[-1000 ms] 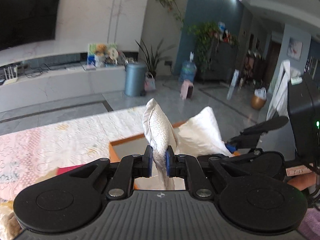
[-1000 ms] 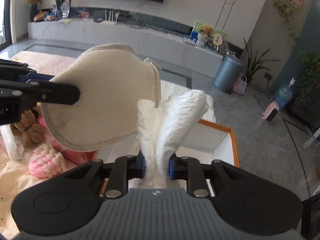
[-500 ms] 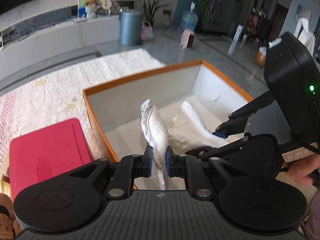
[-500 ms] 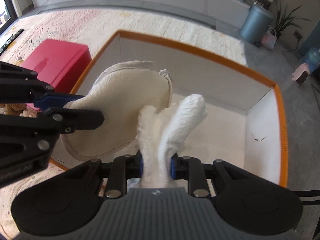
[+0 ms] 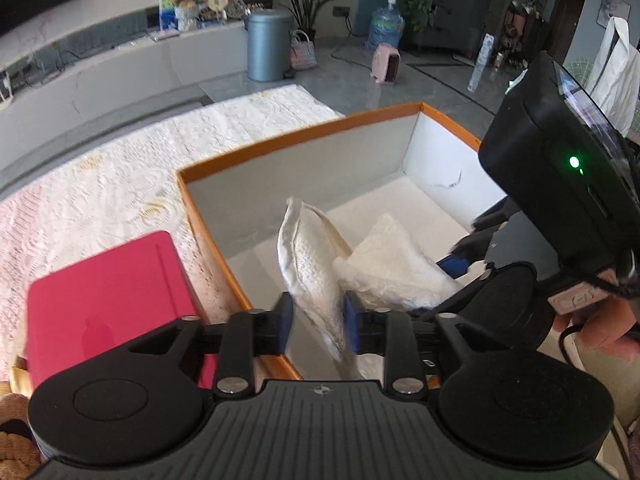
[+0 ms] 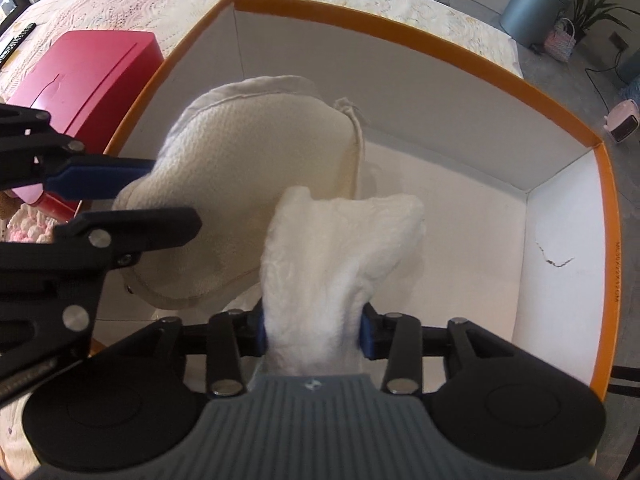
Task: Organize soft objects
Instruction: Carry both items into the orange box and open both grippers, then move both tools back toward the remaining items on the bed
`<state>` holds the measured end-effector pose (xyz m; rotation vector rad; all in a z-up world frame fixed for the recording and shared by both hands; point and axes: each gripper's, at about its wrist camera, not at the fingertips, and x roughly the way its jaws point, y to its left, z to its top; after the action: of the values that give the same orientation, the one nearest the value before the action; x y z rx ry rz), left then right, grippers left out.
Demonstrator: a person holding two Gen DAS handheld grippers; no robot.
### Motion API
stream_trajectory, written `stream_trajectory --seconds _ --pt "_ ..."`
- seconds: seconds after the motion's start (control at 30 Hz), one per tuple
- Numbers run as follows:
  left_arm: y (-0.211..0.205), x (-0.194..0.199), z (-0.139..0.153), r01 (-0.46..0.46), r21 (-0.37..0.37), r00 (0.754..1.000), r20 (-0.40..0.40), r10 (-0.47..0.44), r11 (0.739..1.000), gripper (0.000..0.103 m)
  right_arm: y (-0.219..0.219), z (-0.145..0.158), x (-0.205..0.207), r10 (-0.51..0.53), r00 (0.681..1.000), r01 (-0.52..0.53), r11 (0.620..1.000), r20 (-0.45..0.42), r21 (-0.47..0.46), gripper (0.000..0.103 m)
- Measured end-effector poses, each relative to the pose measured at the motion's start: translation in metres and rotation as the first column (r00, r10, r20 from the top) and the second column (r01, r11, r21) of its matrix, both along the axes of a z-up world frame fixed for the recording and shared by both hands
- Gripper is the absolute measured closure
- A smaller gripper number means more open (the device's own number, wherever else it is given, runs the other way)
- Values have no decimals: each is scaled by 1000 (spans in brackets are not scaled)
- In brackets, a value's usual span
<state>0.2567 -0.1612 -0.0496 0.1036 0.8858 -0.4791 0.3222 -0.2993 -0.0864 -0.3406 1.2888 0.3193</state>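
A cream round pad (image 5: 308, 264) stands on edge between the fingers of my left gripper (image 5: 316, 320), whose jaws have parted and no longer pinch it. It also shows in the right wrist view (image 6: 256, 184). A white folded cloth (image 6: 336, 256) sits between the fingers of my right gripper (image 6: 314, 334), which are spread wide around it; it also shows in the left wrist view (image 5: 396, 272). Both items are inside the orange-rimmed white box (image 6: 560, 216), low over its floor.
A red flat box (image 5: 104, 300) lies left of the orange box on the patterned bedspread (image 5: 100, 192). A pink-and-white knitted toy (image 6: 24, 228) and a brown plush (image 5: 12, 440) lie at the near left. The right gripper's body (image 5: 560, 184) crowds the box's right side.
Both grippers moved lower into the box and their jaws opened, releasing the pad and the cloth. The cloth's top has slumped to the right.
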Motion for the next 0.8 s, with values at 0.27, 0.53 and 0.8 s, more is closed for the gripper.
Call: stream_trajectory --seconds 0.27,0.53,0.8 --pt "2 -19 33 29 -17 996 88 -27 999 48 -3 28 -7 -54 999 54 998 5 -43 33" --pt "13 -49 62 33 -80 983 181 -18 996 45 -3 61 -32 -78 995 79 997 63 -24 27" --pt "46 -99 81 -7 -107 952 302 39 994 44 3 95 -92 -183 945 142 976 271 163 21"
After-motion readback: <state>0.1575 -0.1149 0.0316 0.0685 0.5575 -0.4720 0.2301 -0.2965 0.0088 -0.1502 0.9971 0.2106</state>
